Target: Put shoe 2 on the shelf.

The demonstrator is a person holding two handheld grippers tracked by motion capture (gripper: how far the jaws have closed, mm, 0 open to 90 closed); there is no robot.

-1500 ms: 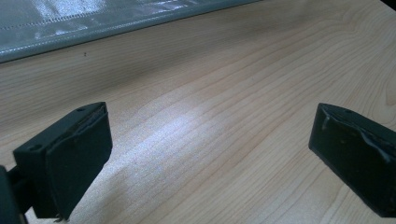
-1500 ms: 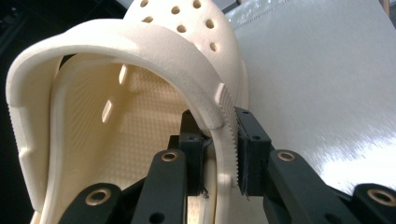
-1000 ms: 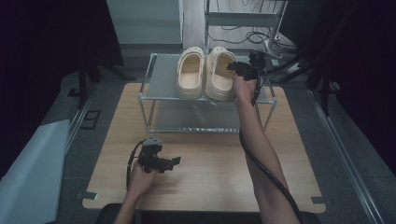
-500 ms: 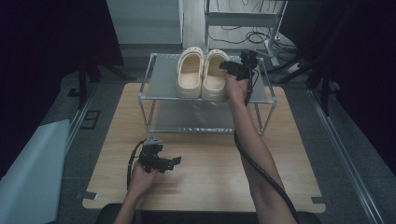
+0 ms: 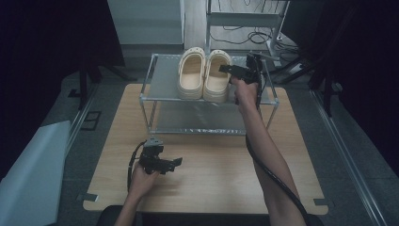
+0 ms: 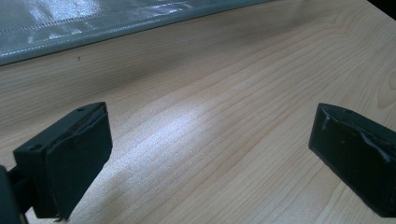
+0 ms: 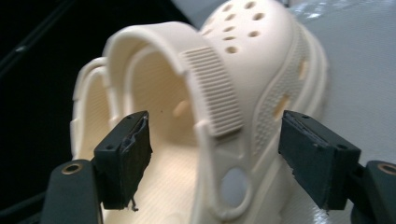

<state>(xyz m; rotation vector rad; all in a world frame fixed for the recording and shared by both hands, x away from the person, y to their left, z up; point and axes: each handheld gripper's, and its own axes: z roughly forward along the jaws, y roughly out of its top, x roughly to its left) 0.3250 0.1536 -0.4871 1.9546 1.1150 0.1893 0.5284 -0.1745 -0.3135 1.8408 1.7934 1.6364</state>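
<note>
A: Tabletop (image 5: 211,165), rack (image 5: 162,89)?
B: Two clogs on the rack's top shelf. Right clog (image 5: 217,75) sits beside right claw (image 5: 229,70).
A: Claws?
B: Right has just been opening, apparently released, straddling the clog's side wall. Left claw (image 5: 175,162) released, over bare tabletop.

Dim high view, dark surroundings, tabletop glare (image 6: 187,126) — near clog (image 7: 219,107) blurred

Both arms are bare to the elbow. Each gripper, left gripper (image 5: 164,163) and right gripper (image 5: 234,70), is black, with blocky padded jaws, screw holes, and a trailing black cable.
</note>
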